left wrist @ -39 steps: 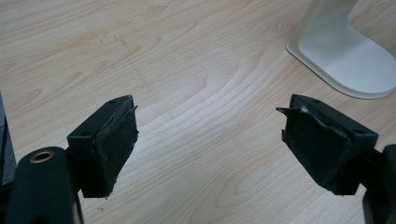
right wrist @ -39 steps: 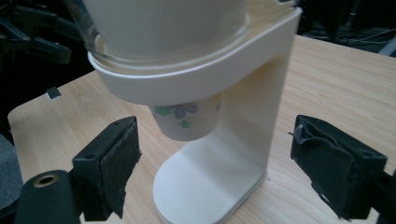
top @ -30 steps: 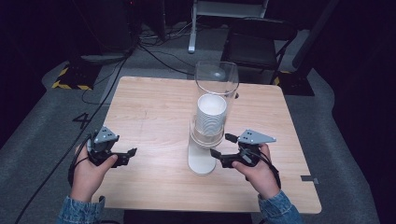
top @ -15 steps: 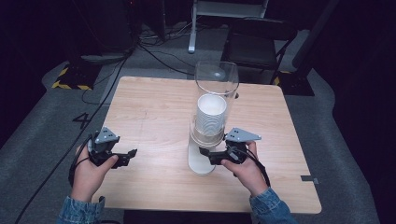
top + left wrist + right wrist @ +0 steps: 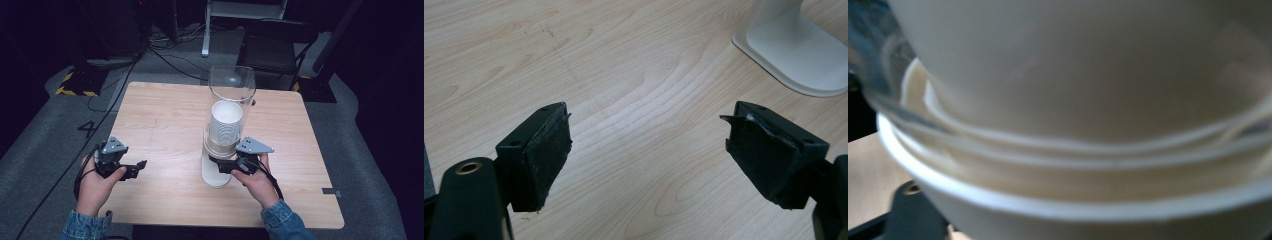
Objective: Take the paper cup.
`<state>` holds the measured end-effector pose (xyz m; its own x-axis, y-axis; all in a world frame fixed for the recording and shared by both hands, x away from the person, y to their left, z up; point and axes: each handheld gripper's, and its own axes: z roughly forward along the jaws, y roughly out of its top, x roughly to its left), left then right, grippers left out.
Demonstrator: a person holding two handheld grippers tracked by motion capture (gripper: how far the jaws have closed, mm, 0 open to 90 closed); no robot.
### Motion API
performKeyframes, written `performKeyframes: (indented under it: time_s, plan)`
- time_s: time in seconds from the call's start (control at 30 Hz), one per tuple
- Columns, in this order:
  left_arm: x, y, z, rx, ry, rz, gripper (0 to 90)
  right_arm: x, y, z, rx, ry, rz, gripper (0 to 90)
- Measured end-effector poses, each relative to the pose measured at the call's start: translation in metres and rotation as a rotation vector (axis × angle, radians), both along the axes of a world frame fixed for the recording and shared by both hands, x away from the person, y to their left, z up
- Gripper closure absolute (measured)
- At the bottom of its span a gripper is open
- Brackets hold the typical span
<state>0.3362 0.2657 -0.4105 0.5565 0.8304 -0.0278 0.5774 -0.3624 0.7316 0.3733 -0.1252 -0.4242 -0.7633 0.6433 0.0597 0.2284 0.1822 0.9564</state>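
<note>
A cup dispenser stands mid-table: a clear tube [image 5: 231, 82] holds a stack of white paper cups [image 5: 226, 127] over a white base [image 5: 215, 175]. My right gripper [image 5: 222, 164] is up against the bottom of the stack, just above the base. In the right gripper view the lowest cup's rim [image 5: 1073, 200] is very close and blurred, with one black finger [image 5: 903, 215] low at the left edge; the other is hidden. My left gripper [image 5: 140, 167] hovers over bare wood at the front left, open and empty [image 5: 649, 145]. The base's edge [image 5: 804, 55] lies ahead of it.
The wooden table [image 5: 160, 115] has bare room left of and behind the dispenser. Grey floor with cables [image 5: 165, 55] surrounds it, a dark chair [image 5: 275, 45] stands beyond the far edge, and a small tape mark [image 5: 330, 191] is near the front right corner.
My right gripper has moved left and forward, from beside the base to right against the bottom of the cup stack. The left gripper has stayed put.
</note>
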Motion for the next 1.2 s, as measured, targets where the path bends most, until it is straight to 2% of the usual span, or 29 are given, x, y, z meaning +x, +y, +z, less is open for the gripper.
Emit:
performKeyframes:
  time_s: [0.07,0.27,0.37,0.43,0.57,0.77,0.97,1.2]
  plan:
    - [0.000,0.000,0.000,-0.001,0.001,0.001,17.8,-0.001,0.001,0.000,-0.003,-0.025,-0.005,27.9]
    - [0.000,0.000,0.000,0.001,0.006,0.000,17.8,-0.001,0.000,-0.001,-0.014,-0.041,-0.008,30.7]
    - [0.000,0.000,-0.001,0.002,0.009,-0.001,17.8,-0.001,0.000,-0.001,-0.016,-0.039,-0.007,31.4]
    - [0.000,0.000,-0.001,0.000,0.007,-0.002,17.8,-0.001,0.000,-0.001,-0.035,-0.038,-0.008,32.0]
    - [0.000,0.000,0.000,0.002,0.003,-0.003,17.8,-0.001,0.000,-0.005,-0.033,-0.022,-0.007,32.6]
    - [0.000,0.000,-0.001,-0.003,0.000,-0.001,17.8,-0.001,0.000,-0.009,-0.036,-0.032,-0.010,33.2]
    - [0.000,0.000,-0.002,-0.002,0.014,-0.001,17.8,-0.001,-0.001,-0.010,-0.027,-0.021,-0.002,34.1]
    - [0.000,0.000,-0.003,-0.004,0.011,0.001,17.8,-0.002,-0.002,-0.010,-0.029,-0.010,0.000,34.5]
